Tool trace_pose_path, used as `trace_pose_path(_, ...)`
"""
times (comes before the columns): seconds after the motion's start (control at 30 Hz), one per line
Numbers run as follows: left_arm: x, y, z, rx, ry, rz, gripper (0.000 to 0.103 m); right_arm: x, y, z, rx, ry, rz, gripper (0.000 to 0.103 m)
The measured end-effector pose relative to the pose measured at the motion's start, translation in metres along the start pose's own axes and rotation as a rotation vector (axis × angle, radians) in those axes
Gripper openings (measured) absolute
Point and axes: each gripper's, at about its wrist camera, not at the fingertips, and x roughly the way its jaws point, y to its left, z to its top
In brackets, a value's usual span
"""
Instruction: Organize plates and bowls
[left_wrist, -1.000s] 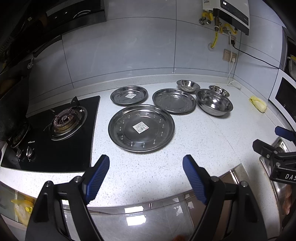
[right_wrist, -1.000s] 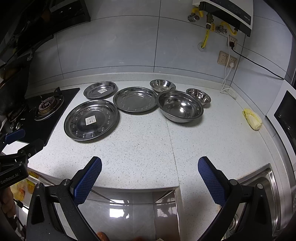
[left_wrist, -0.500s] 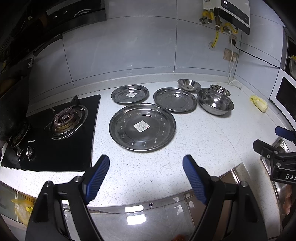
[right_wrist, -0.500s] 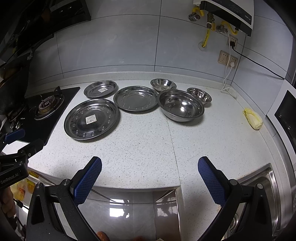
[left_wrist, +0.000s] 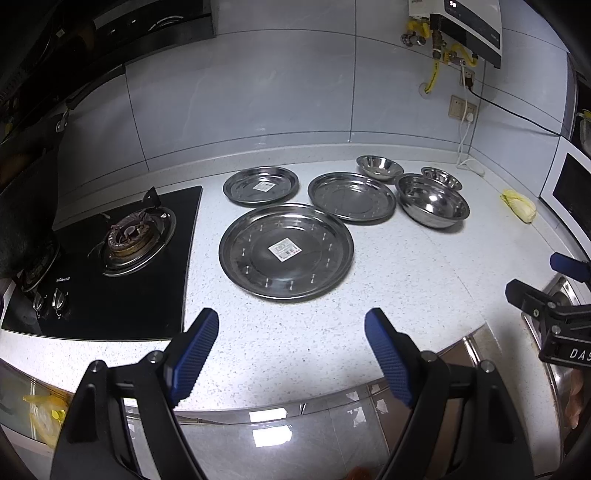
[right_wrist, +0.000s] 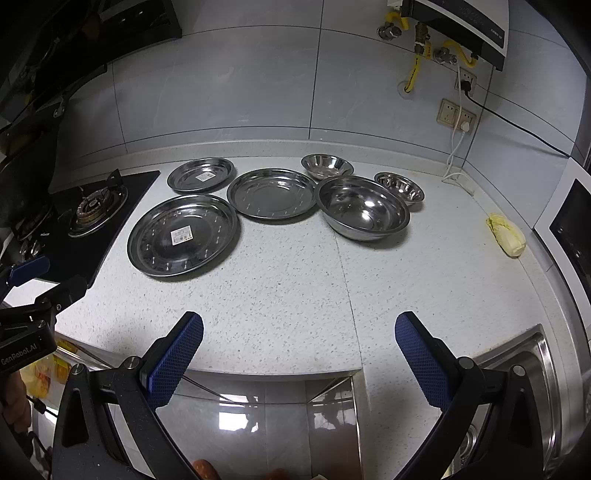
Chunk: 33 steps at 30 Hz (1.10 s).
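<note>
Opening step, nothing gripped: left gripper (left_wrist: 291, 345) and right gripper (right_wrist: 299, 349) both wide and empty at bottom of frame, three plates (left_wrist: 286, 251) and three bowls (right_wrist: 364, 206) spread mid-frame on counter (right_wrist: 295, 295); next move, likely reaching a plate rim for stacking.

Cut off at 3 o'clock in the left wrist view: right gripper (left_wrist: 569, 280), jaw spread not readable, lettering on its body ending at "DAS". Cut off at 9 o'clock in the right wrist view: left gripper (right_wrist: 44, 277), only partly shown. Too small to read: sticker on large plate (left_wrist: 286, 250). Partly hidden behind large bowl (right_wrist: 364, 206): small bowl (right_wrist: 399, 186). Clipped at 5 o'clock: sink (right_wrist: 532, 354).
</note>
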Motion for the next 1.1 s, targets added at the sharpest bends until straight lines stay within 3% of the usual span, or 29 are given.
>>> trace_pose_path(0.27, 0.016, 0.010, 0.004, -0.014, 0.014, 0.035, 0.081, 0.014, 0.008, 0.005, -0.013, 0.017, 0.015, 0.102)
trace_pose_path(0.6, 0.049, 0.034, 0.019, -0.043, 0.027, 0.089, 0.081, 0.050, 0.046, 0.019, -0.062, 0.047, 0.089, 0.102)
trace_pose_path(0.9, 0.122, 0.064, 0.049, -0.124, 0.038, 0.181, 0.081, 0.127, 0.078, 0.046, -0.051, 0.063, 0.091, 0.102)
trace_pose_path(1.1, 0.179, 0.082, 0.066, -0.142, 0.092, 0.194, 0.081, 0.190, 0.099, 0.061, -0.024, 0.138, 0.108, 0.102)
